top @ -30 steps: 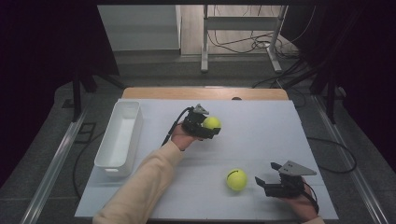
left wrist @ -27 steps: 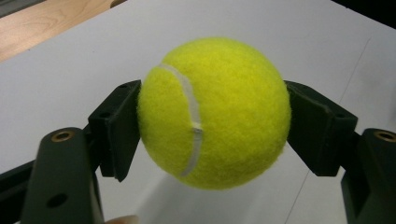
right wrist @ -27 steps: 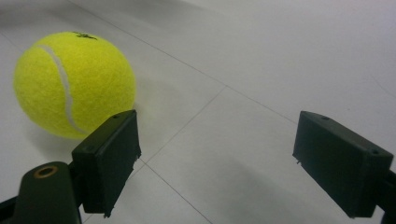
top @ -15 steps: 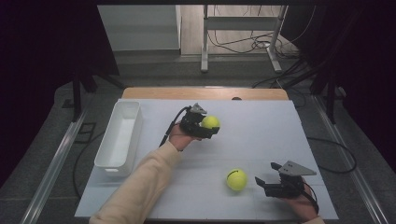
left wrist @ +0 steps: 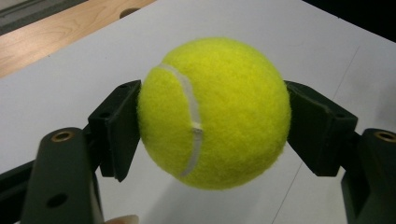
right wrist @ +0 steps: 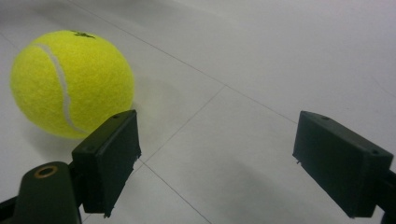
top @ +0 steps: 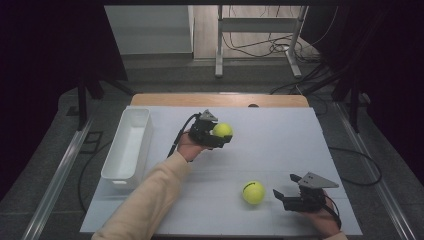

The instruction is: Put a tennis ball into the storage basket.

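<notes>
Yellow ball [left wrist: 215, 112] clamped between left tool [left wrist: 212, 126] pads.

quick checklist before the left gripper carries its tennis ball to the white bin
1. Grip: left gripper jaws press both sides of the held tennis ball: ok.
2. Ball lifted off the table: ok, its underside hangs free in the left gripper view.
3. White bin has room: ok, nothing lies inside.
4. Path to the bin: ok, bare table between.
5. Right gripper out of the way: ok, open, at the near right.
6. Second tennis ball at rest beside the right gripper: ok.
</notes>
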